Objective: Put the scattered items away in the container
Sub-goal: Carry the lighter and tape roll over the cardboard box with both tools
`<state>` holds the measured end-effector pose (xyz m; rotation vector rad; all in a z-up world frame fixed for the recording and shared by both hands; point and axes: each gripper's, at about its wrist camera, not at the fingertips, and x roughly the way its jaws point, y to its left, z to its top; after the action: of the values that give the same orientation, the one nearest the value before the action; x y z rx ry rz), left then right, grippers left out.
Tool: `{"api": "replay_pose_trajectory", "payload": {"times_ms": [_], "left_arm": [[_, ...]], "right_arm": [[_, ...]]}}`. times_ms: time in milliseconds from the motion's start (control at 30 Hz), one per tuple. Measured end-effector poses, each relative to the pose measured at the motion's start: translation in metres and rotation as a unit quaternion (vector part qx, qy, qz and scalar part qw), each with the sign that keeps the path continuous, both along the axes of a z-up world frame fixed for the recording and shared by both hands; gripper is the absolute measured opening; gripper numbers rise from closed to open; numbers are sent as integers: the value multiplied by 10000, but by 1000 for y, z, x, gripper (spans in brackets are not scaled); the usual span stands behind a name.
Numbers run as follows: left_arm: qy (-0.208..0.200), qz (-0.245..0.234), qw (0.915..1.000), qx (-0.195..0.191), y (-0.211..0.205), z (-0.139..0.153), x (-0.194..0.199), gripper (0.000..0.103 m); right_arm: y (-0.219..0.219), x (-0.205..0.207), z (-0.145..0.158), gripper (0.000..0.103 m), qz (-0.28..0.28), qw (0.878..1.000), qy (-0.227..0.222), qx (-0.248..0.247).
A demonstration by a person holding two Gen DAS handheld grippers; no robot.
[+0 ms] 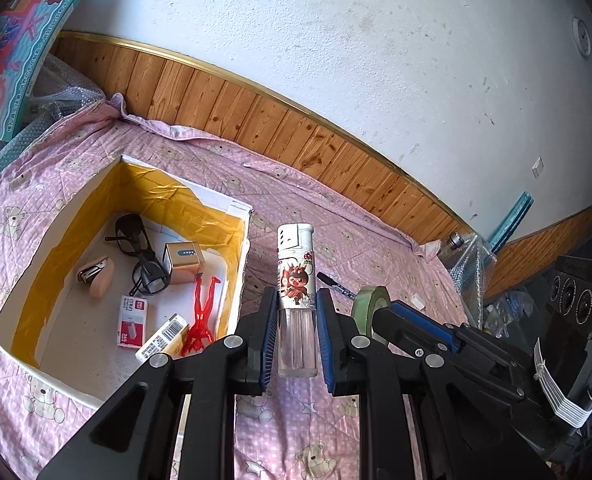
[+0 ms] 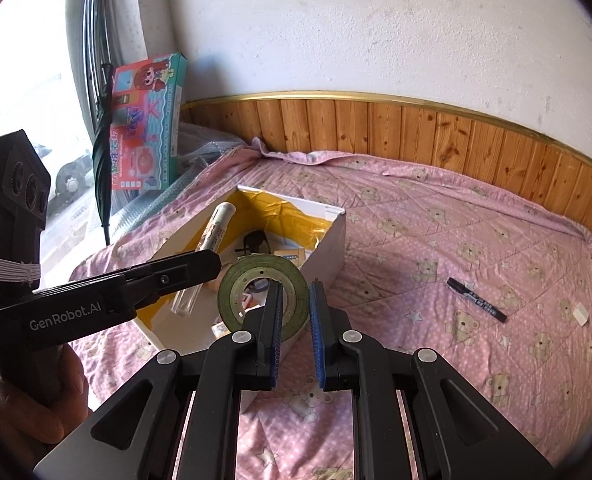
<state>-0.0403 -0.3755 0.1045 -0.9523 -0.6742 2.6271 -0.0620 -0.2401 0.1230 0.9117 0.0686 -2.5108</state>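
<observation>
A home bedroom: a bed [image 2: 435,240] covered with a pink teddy-bear quilt, wood panelling [image 2: 415,128] under a scuffed white wall [image 2: 335,28], and a child's toy box [image 2: 148,124] leaning by the window [image 2: 20,92]

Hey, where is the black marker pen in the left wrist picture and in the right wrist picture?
Left wrist view: the black marker pen lies on the pink sheet just right of centre, mostly hidden between the lighter and the tape roll.
Right wrist view: the pen lies in full view on the sheet, right of centre.
Shared landmark: the white box with yellow lining, left of the pen in both.
</observation>
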Motion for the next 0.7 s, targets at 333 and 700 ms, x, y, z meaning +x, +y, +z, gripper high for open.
{"api": "replay_pose_trajectory", "payload": {"times_ms": [333, 700], "left_arm": [[-10, 117, 9999, 33, -16, -1, 1, 20], [-34, 276, 9996, 68, -36, -3, 3, 20]], "right_arm": [[-17, -3, 3, 14, 146, 9999, 25, 21], [-40, -7, 8, 14, 358, 9993, 51, 53]]}}
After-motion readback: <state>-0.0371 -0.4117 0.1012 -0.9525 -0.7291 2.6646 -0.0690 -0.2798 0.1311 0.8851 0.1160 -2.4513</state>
